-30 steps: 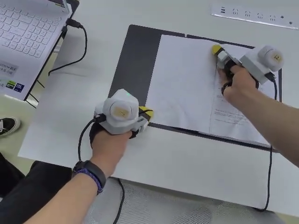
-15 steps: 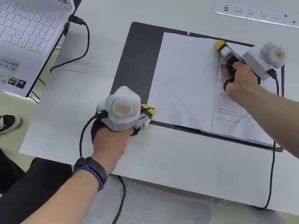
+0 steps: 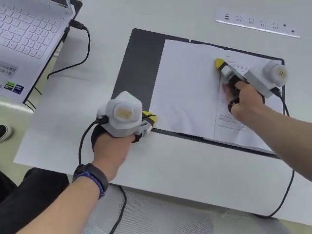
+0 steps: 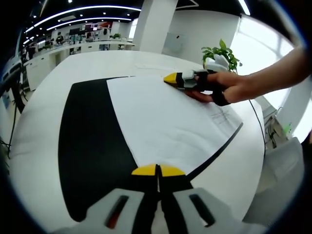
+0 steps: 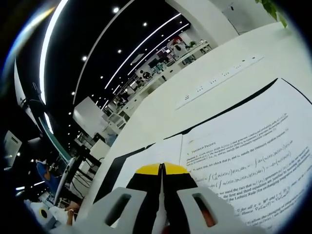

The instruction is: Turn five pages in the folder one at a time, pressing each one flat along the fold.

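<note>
A black folder (image 3: 138,63) lies open on the white table, a blank turned page (image 3: 187,87) on its left half and a printed page (image 3: 234,117) on the right. My right gripper (image 3: 219,64) is shut, its yellow tips resting on the paper at the fold near the top; its own view shows the printed page (image 5: 253,161) just ahead of the tips (image 5: 162,169). My left gripper (image 3: 151,117) is shut and presses at the folder's near edge by the blank page's (image 4: 161,122) lower corner. In the left gripper view the right gripper (image 4: 171,78) lies across the page.
A white laptop (image 3: 24,34) sits at the far left with a black cable (image 3: 83,48) running toward the folder. A white power strip (image 3: 256,23) lies along the back edge. The table's front edge (image 3: 161,192) is close to my arms.
My right gripper has slid a little down the fold toward me. The left gripper has stayed at the folder's near edge; the rest of the shift is head motion.
</note>
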Motion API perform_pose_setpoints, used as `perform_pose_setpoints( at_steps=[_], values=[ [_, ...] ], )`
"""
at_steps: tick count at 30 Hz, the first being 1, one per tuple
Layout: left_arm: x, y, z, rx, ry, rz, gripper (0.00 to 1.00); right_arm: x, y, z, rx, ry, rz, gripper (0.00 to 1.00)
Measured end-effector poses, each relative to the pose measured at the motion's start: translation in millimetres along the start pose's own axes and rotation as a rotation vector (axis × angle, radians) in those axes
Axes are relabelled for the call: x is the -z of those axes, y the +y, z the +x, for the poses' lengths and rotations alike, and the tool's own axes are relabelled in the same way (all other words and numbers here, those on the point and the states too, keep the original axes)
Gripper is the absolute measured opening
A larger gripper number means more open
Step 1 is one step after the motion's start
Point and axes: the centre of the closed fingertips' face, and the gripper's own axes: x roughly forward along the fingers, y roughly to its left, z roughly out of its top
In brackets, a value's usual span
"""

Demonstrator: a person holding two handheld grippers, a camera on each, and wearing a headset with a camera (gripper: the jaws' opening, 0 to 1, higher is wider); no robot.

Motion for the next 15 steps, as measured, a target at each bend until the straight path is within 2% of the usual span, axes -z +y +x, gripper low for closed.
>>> perform_pose_setpoints(
  at_steps=[6,15],
  values=[
    [-0.4,0.3,0.2,-0.002,-0.005,-0.001,0.00,9.9,9.7,-15.8,-0.001,0.000,-0.009,0.00],
    [-0.8,0.2,1.1,-0.003,-0.006,0.005,0.00,16.8,14.2,-33.3,-0.005,-0.005,-0.026,0.00]
  ],
)
